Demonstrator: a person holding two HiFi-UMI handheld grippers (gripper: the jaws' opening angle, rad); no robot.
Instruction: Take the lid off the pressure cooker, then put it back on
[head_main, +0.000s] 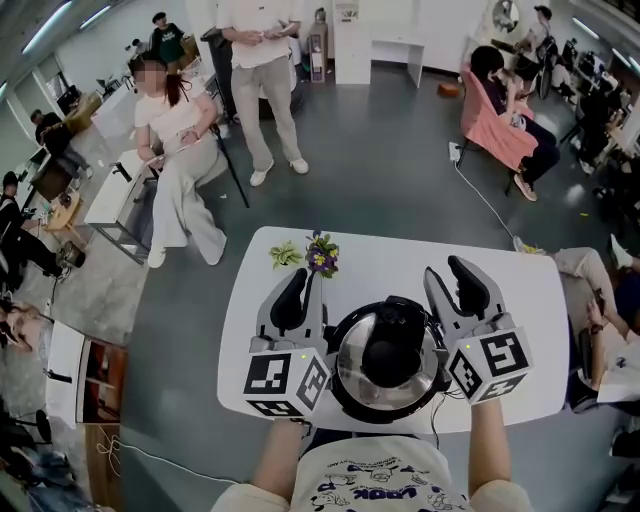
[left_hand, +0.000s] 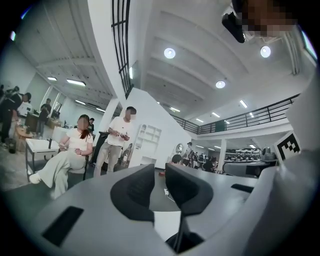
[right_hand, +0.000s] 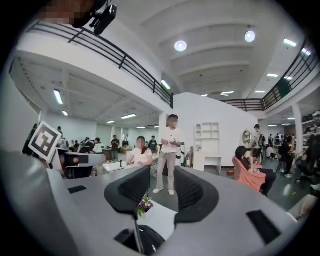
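The pressure cooker (head_main: 388, 357) stands on the white table (head_main: 520, 300) just in front of me, with its steel lid and black knob (head_main: 387, 352) on top. My left gripper (head_main: 298, 290) is held up beside its left side, and my right gripper (head_main: 452, 275) beside its right side; both point away from me across the table. In the left gripper view the left gripper (left_hand: 160, 185) has a gap between its pads and nothing in it. The right gripper (right_hand: 162, 187) is likewise open and empty. A dark edge of the cooker (right_hand: 145, 239) shows below the jaws.
A small bunch of flowers (head_main: 321, 254) lies at the table's far edge. Beyond it, a person sits on a chair (head_main: 175, 150) and another stands (head_main: 265, 80); a third sits at the right (head_main: 505, 110). A cable (head_main: 480, 195) runs over the floor.
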